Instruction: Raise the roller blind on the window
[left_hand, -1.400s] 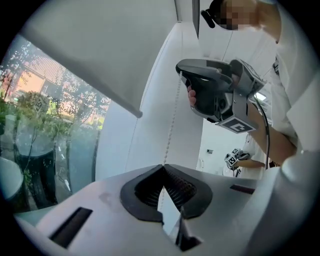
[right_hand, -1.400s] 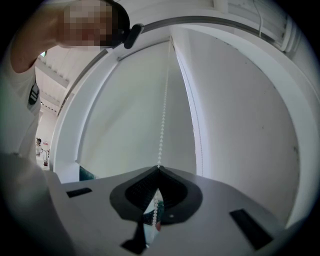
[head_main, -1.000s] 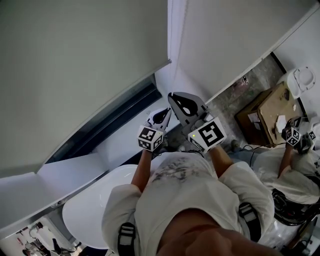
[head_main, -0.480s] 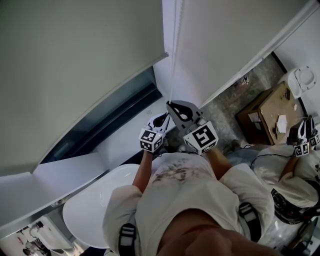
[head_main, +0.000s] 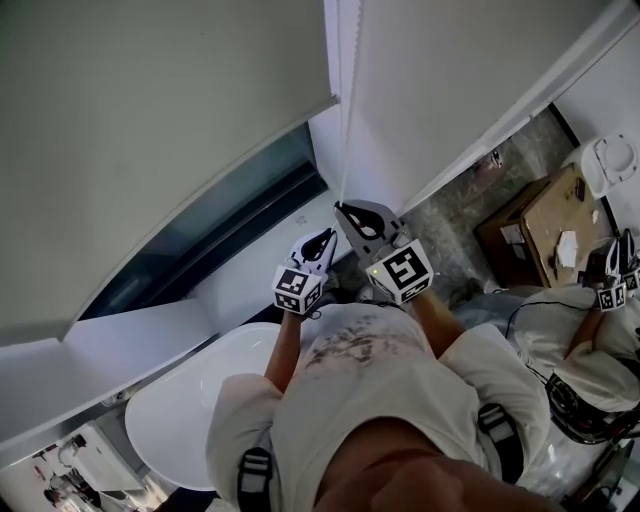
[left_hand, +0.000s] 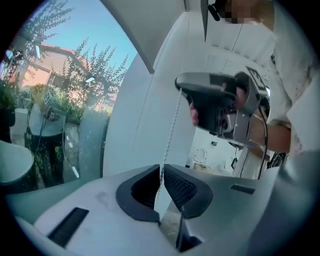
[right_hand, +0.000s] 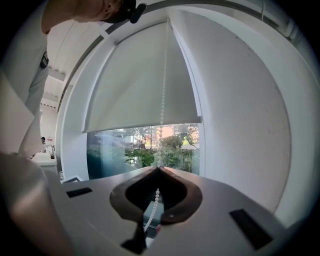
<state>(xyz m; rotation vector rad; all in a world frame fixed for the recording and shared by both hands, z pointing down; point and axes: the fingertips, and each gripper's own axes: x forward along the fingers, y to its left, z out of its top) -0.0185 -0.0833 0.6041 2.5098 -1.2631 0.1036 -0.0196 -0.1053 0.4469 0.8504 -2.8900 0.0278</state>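
Observation:
The grey roller blind (head_main: 150, 120) hangs partway down the window, with a strip of glass (head_main: 200, 240) showing below its bottom edge. Its white bead chain (head_main: 346, 100) drops along the window's right side. My right gripper (head_main: 342, 207) is shut on the chain, the beads running up from its jaws (right_hand: 159, 170) past the blind (right_hand: 145, 85). My left gripper (head_main: 320, 238) sits just below and to the left of it, shut on the same chain (left_hand: 170, 135). In the left gripper view the chain stretches taut from my left gripper (left_hand: 161, 174) up to the right gripper (left_hand: 215, 105).
A white window sill (head_main: 120, 350) and a white oval basin (head_main: 190, 400) lie below left. The white wall (head_main: 450, 90) flanks the chain on the right. Another person (head_main: 590, 350) with grippers, a cardboard box (head_main: 530, 230) and a toilet (head_main: 610, 160) are at the right.
Both grippers have sunk a little along the chain, still shut on it. The blind's lower corner sits slightly higher and more glass shows beneath it.

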